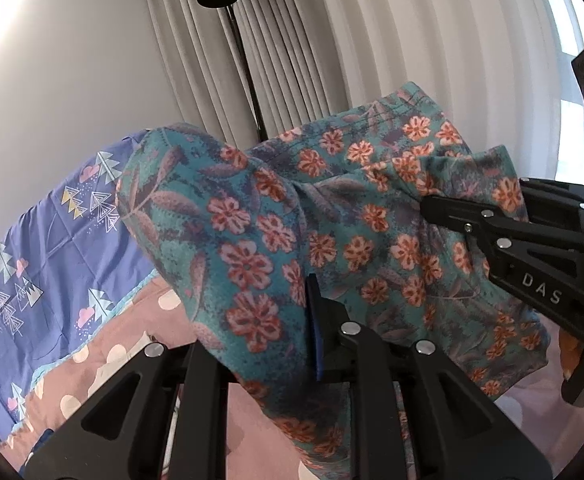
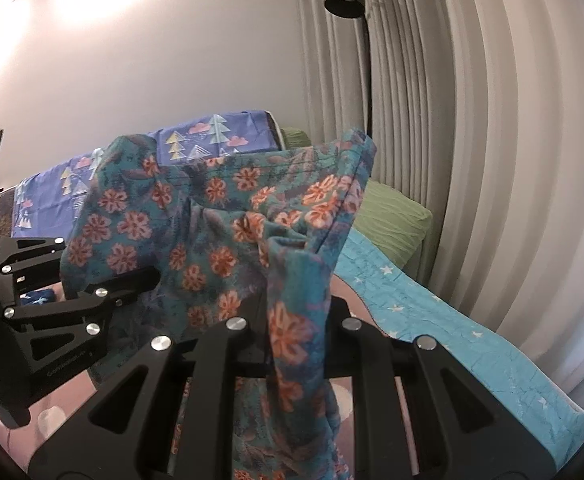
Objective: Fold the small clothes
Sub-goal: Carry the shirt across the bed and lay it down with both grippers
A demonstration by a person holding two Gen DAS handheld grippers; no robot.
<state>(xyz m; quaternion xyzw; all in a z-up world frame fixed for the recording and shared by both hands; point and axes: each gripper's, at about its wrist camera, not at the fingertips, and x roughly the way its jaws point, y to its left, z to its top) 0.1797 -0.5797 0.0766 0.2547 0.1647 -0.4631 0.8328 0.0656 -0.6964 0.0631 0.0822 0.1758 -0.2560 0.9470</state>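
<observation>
above the bed (image 1: 140,320), a teal floral garment (image 1: 276,216) with orange-pink blossoms and mauve leaves is held aloft, stretched between both tools. the left hand-held gripper (image 1: 292,320) is clenched on one bunched edge, beside a blue pad (image 1: 313,328); the right hand-held gripper (image 2: 295,320) is clamped on a gathered fold. its long axis is seen running roughly sideways between the grips, with loose cloth hanging downward. a green pillow (image 2: 395,220) and a turquoise starred cover (image 2: 431,320) are shown only by the right view; pink dotted bedding is seen mainly from the left.
</observation>
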